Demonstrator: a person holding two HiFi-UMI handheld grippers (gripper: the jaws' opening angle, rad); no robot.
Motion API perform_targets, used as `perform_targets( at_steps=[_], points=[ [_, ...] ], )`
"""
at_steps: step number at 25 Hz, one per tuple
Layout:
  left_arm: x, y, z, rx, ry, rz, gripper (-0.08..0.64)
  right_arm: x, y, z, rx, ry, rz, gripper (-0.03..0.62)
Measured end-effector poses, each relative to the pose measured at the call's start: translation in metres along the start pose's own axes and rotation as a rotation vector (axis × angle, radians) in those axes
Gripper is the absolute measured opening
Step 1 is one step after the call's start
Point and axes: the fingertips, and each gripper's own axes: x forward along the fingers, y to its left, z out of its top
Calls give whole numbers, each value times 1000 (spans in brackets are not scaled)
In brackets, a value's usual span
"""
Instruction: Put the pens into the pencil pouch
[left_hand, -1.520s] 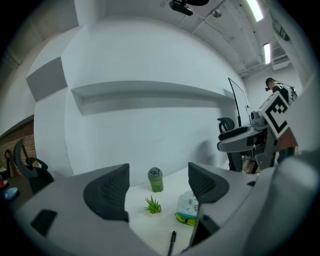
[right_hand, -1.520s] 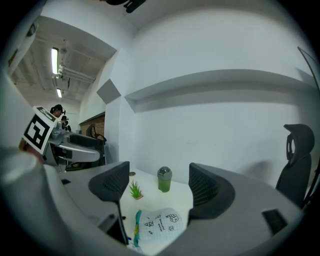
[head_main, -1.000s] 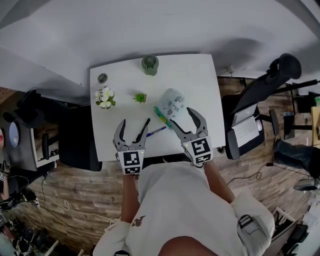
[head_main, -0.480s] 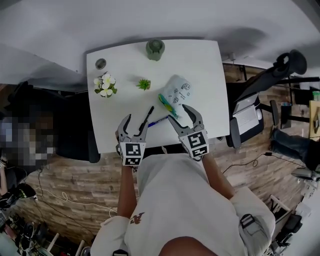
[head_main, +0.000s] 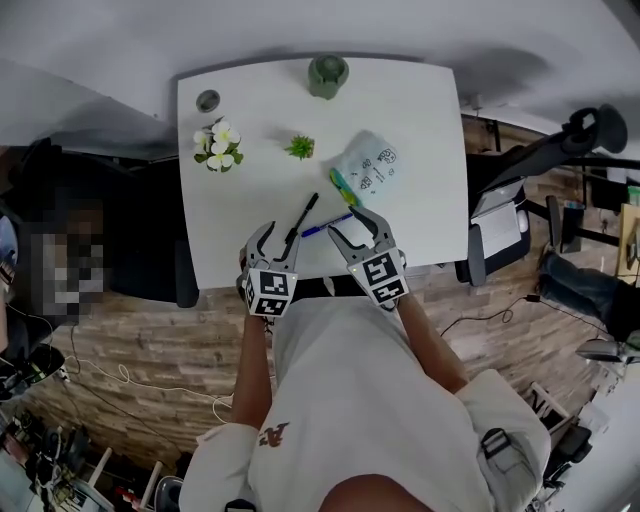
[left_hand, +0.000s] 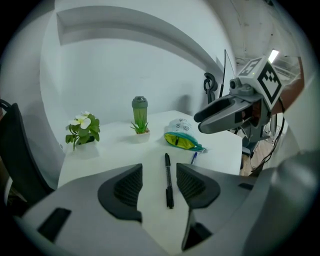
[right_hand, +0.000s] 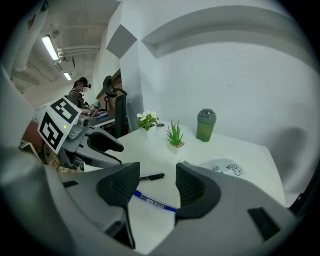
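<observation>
Head view: on the white table (head_main: 240, 120) an open pencil pouch (head_main: 368, 168) lies with a black pen (head_main: 303, 215) and a blue pen (head_main: 325, 226) just beside it. The left gripper (head_main: 275, 243) has been closing its spread jaws, with the black pen between them unpinched; the right gripper (head_main: 350, 225), also narrowing, frames the blue pen ungripped

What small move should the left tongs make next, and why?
Probably ease the left tongs down and a touch forward, then close on the black pen. Its jaws have just been closing but stand apart; the pen lies untouched on the table, in the gap between them.
</observation>
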Motion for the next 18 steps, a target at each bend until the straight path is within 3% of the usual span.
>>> perform_targets(
  at_steps=[10,18],
  points=[
    [18,-8,-43,4,84,-67,169,28,30,-22,-36,76,68,214],
    [34,-16,-61,14,130,-146,114,40,38,-34,-21,120,63,212]
  ],
)
